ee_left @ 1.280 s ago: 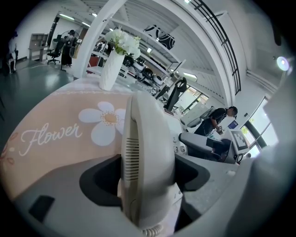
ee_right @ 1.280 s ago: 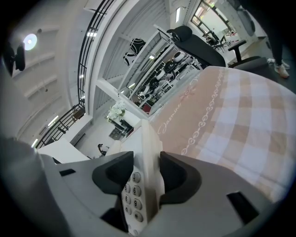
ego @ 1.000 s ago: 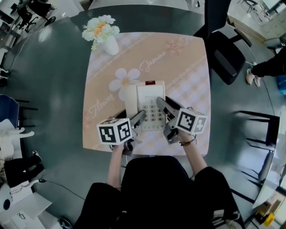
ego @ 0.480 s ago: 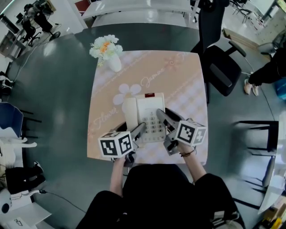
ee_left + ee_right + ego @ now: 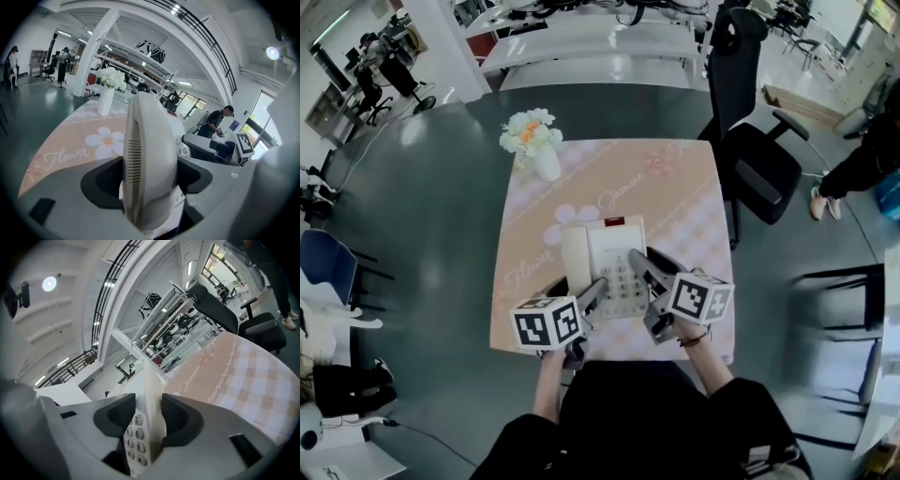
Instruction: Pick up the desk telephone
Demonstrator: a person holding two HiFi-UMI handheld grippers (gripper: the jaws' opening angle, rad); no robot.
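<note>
The left gripper (image 5: 598,286) is clamped on the telephone (image 5: 606,255) at its handset (image 5: 149,159) side, with the handset filling the gap between its jaws. The right gripper (image 5: 637,262) pinches the opposite edge, and the keypad (image 5: 135,437) sits just inside its jaws. The telephone hangs between the two, seemingly clear of the tablecloth (image 5: 675,202) below them. To lift well, both grippers should rise together at equal height and hold firm, or the handset may tip from its cradle.
</note>
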